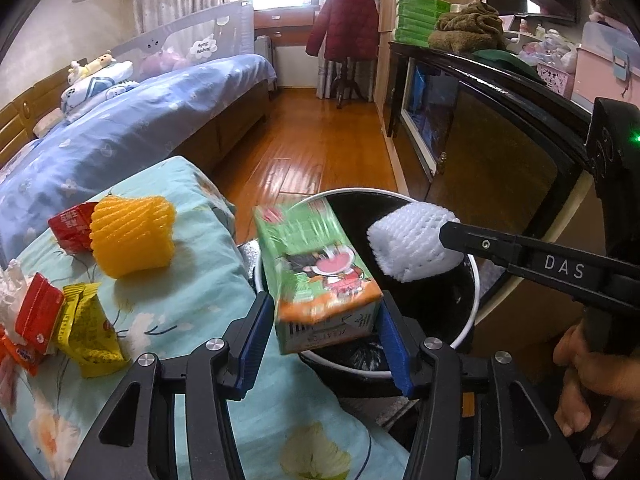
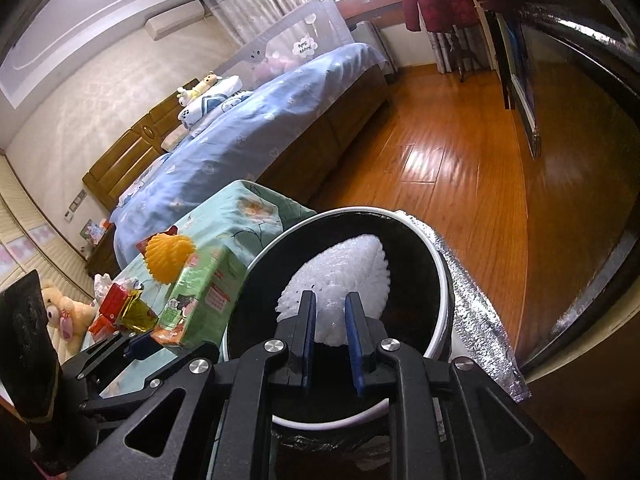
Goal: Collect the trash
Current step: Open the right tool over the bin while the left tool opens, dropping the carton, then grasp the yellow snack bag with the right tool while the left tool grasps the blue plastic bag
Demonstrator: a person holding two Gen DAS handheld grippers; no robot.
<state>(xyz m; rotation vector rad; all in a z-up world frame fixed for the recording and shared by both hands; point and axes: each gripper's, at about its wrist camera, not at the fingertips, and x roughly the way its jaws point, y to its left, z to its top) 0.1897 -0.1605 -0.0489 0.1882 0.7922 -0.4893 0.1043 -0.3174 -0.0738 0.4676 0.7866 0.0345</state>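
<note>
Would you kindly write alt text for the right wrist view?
The right hand-held gripper holds a white foam net over a black-lined bin. To its left, the left hand-held gripper holds a green carton beside a cloth-covered table with wrappers.

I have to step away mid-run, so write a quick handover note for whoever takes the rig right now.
Left hand-held gripper: shut on the green drink carton, held at the bin's near rim.
Right hand-held gripper: shut on the white foam net, over the bin opening.
Done: both items picked up, neither released yet.
Left on the floral cloth: orange foam net, red packet behind it, yellow wrapper, red box, more wrappers at the edge.
</note>
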